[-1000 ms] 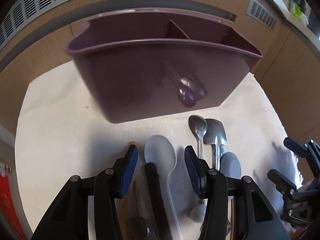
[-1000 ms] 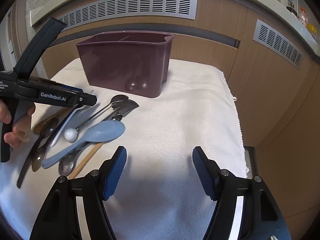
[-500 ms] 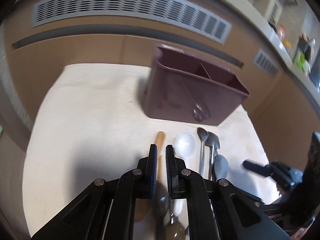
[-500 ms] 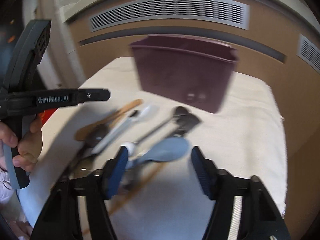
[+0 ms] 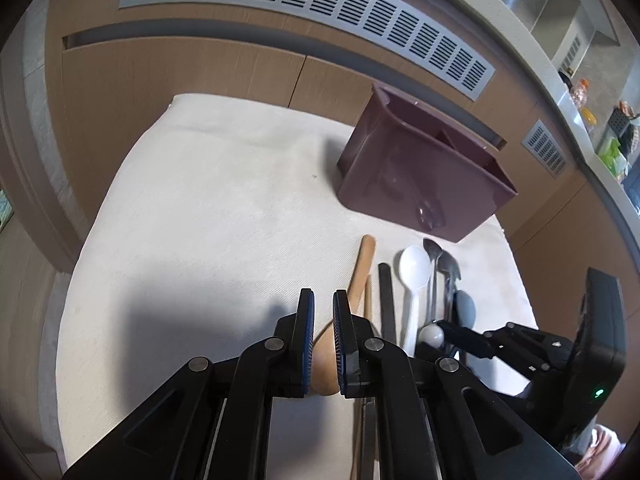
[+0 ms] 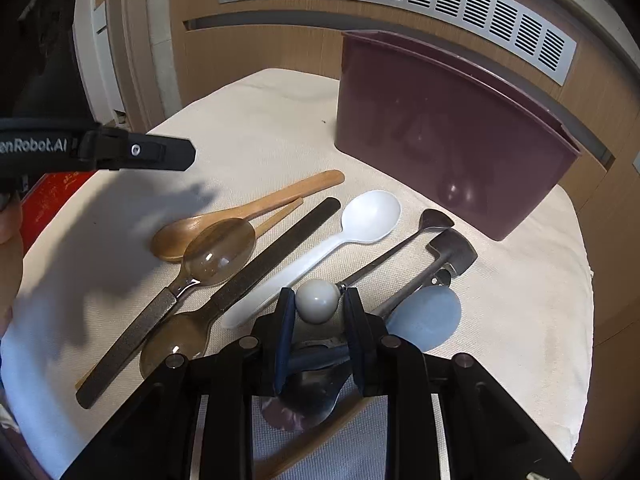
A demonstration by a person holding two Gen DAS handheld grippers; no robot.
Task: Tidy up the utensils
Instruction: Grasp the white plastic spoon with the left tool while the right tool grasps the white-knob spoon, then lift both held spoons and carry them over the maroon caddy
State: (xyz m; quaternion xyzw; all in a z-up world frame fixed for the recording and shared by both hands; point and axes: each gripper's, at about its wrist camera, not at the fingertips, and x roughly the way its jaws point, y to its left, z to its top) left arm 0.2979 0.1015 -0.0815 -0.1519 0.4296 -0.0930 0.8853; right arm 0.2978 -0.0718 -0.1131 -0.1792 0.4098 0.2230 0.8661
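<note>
On the cloth [image 6: 500, 320] before the caddy [image 6: 448, 140] lay the utensils — wooden spoon [image 6: 248, 210], white spoon [image 6: 360, 220] and others. Right gripper [image 6: 318, 306] was closing, jaws flanking the white ball [image 6: 318, 300] on a metal handle. Left gripper [image 5: 320, 304] hung shut and empty, left of the row.

Maroon caddy [image 6: 448, 128]. Cream cloth [image 6: 260, 120] w/ fine weave. White spoon [image 6: 370, 216], wood spoon [image 6: 256, 208], pale-blue spoon [image 6: 426, 316], amber clear spoon [image 6: 220, 246] w/ black handle. Grey slatted vent [image 6: 400, 4].
</note>
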